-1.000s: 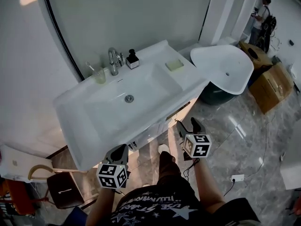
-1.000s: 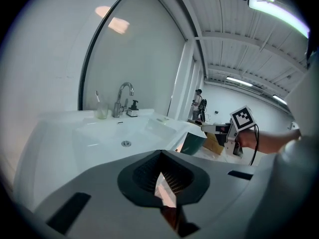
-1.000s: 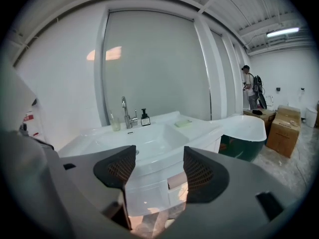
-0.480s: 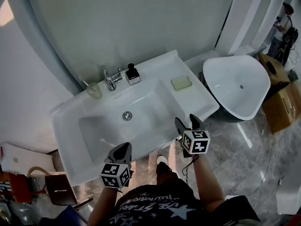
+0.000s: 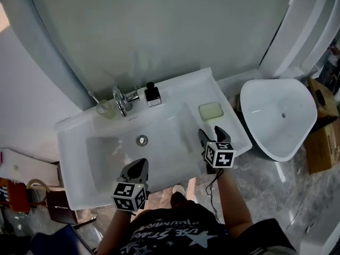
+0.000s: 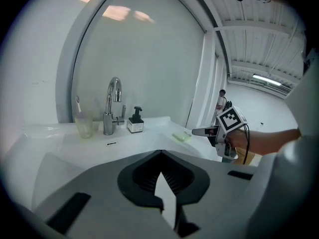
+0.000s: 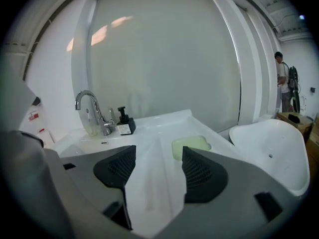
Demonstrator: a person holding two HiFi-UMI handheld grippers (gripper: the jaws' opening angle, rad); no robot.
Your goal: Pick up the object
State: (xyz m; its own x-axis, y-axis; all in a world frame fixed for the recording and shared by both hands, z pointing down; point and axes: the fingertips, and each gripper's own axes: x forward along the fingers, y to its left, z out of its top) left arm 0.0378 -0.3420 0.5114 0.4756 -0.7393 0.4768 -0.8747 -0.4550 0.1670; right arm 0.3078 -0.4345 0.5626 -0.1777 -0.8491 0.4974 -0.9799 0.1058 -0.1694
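On the white vanity sink [image 5: 74, 142] a pale green soap bar [image 5: 211, 111] lies at the right. A black-topped soap dispenser [image 5: 153, 94], a chrome faucet [image 5: 121, 99] and a cup with a toothbrush [image 5: 103, 107] stand along the back. My right gripper [image 5: 212, 135] hovers open over the counter's right front, just short of the soap bar [image 7: 191, 146], which shows past its right pad. My left gripper [image 5: 139, 169] is at the sink's front edge, jaws shut and empty. The left gripper view shows the dispenser [image 6: 135, 123] and the right gripper [image 6: 199, 132].
A white freestanding basin [image 5: 279, 116] stands right of the vanity, with cardboard boxes [image 5: 324, 142] beyond it. A chair [image 5: 53, 211] is at the lower left. A mirror wall rises behind the sink. A person [image 7: 284, 86] stands far off at the right.
Both grippers have come forward from over the floor to the sink. The right one now hangs over the counter near the soap, and the left one reaches the front rim.
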